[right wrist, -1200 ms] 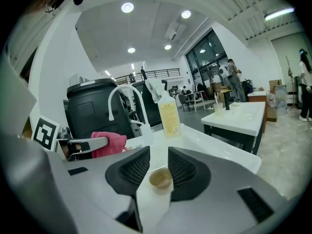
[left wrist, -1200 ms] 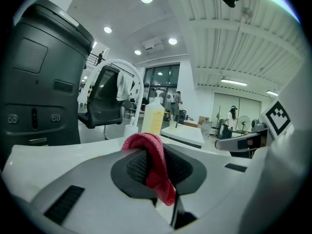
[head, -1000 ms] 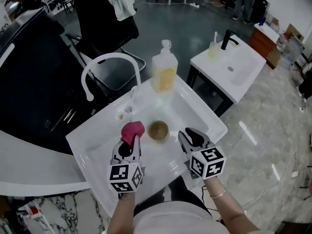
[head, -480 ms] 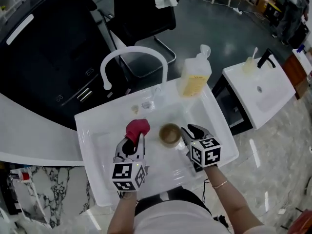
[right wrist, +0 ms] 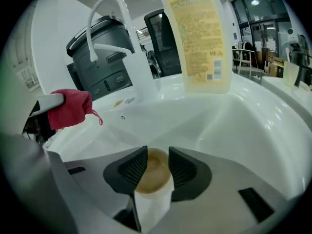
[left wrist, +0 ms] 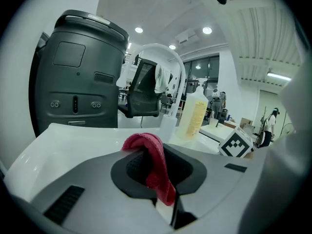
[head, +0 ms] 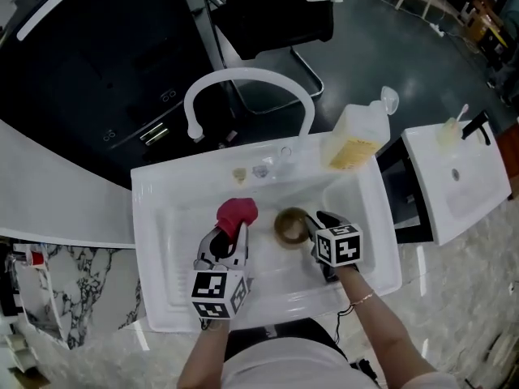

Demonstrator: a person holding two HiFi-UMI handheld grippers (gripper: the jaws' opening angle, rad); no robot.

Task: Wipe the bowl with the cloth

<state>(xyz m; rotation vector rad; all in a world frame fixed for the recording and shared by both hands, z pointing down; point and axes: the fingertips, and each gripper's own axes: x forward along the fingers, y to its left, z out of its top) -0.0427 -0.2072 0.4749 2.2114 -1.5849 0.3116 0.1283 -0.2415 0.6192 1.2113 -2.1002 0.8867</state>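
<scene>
Pinching cloth (head: 236, 214), left tool (head: 233, 232) hangs near bowl (head: 289, 226); right tool (head: 311, 229), just opening, straddles rim

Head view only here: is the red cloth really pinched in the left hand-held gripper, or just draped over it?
Observer: Pinched. The left gripper view shows the red cloth clamped between the pads of the left hand-held gripper.
Operator: And the right one, holding anything?
Observer: No. The jaws of the right hand-held gripper have just been opening and stand apart. The small brown round bowl shows in the gap between them, resting in the white sink, with neither pad pressing on it.
</scene>
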